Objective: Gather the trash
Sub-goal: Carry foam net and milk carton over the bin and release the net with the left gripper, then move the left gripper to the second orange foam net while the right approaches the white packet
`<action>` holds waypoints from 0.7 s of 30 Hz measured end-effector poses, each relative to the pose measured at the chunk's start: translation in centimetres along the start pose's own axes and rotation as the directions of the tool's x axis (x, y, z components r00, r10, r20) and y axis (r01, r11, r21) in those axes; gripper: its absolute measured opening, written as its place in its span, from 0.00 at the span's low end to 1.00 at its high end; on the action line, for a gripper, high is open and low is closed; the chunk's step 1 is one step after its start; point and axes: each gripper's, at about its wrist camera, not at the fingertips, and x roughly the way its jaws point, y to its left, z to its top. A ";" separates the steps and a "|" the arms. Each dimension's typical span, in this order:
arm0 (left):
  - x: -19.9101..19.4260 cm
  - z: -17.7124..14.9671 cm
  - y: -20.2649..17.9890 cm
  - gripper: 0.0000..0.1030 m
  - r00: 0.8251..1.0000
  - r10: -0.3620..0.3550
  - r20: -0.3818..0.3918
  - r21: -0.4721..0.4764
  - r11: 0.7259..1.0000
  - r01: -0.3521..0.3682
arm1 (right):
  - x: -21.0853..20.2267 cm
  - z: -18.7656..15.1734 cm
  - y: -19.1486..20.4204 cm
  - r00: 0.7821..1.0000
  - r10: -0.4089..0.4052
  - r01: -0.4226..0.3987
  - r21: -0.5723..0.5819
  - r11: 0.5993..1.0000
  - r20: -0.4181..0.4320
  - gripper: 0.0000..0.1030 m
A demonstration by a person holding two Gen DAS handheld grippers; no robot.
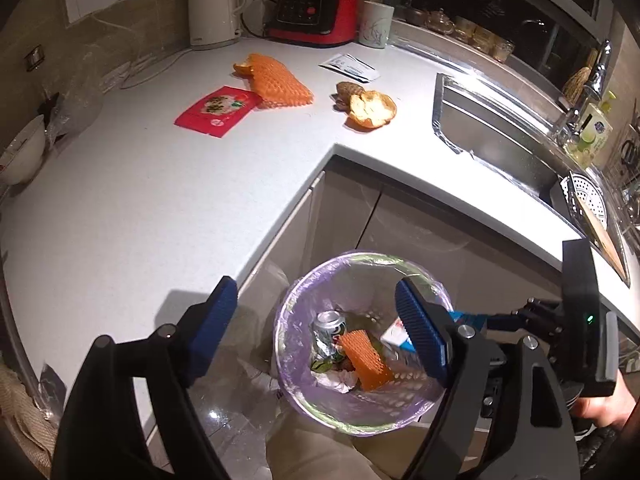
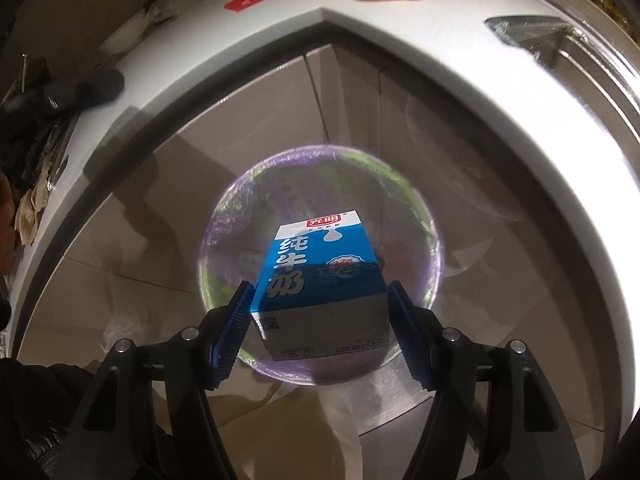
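A: Right tool (image 2: 320, 332) has the milk carton (image 2: 320, 280) between its blue pads, both pressing on the carton's sides, so that one is gripping.

B: The printing reads well. Big white characters "纯牛奶" run down the blue face, a red patch at the far end says "光明", and the grey end nearest the camera carries "745 620".

A: Which way does it point?

B: Long axis runs from 6 o'clock up toward 12, away from the camera, leaning slightly to 11. The red patch is at the far end. The carton hangs right over the mouth of the trash bin (image 2: 224, 216), which has a clear purple liner.

A: Over to the left tool (image 1: 316, 328). Its jaws stand wide apart with nothing between the pads, and the bin (image 1: 304, 292) lies under them.

B: Down in that bin there is a crushed can (image 1: 329, 322), an orange foam net (image 1: 366, 360) and some crumpled paper. At 3 o'clock the right tool comes in, and a corner of the carton (image 1: 396, 336) peeks past the left tool's right pad.

A: On the table (image 1: 160, 200)?

B: At 12 o'clock a second orange net (image 1: 280, 80), a red packet (image 1: 218, 110) to its 8, a piece of orange peel (image 1: 372, 110) to the right, and a white leaflet (image 1: 350, 67) behind. The packet's print is too small to read.
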 end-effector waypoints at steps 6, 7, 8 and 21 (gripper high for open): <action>0.2 1.9 1.8 0.78 1.000 0.028 0.013 -0.029 0.999 -0.027 | -0.5 1.7 0.7 1.000 -0.009 0.009 -0.006 1.000 0.023 0.78; 0.3 2.4 2.0 0.78 0.999 0.028 0.015 -0.033 0.999 -0.028 | -1.2 2.5 0.7 0.999 -0.016 0.016 -0.008 1.000 0.044 0.79; 0.5 2.9 2.2 0.78 0.999 0.028 0.019 -0.036 0.999 -0.027 | -2.0 3.3 0.7 0.997 -0.026 0.026 -0.009 1.000 0.068 0.80; 3.5 12.4 7.5 0.81 0.996 0.034 0.082 -0.057 0.998 -0.030 | -8.9 19.6 -2.9 0.928 -0.203 0.194 0.060 0.979 0.311 0.90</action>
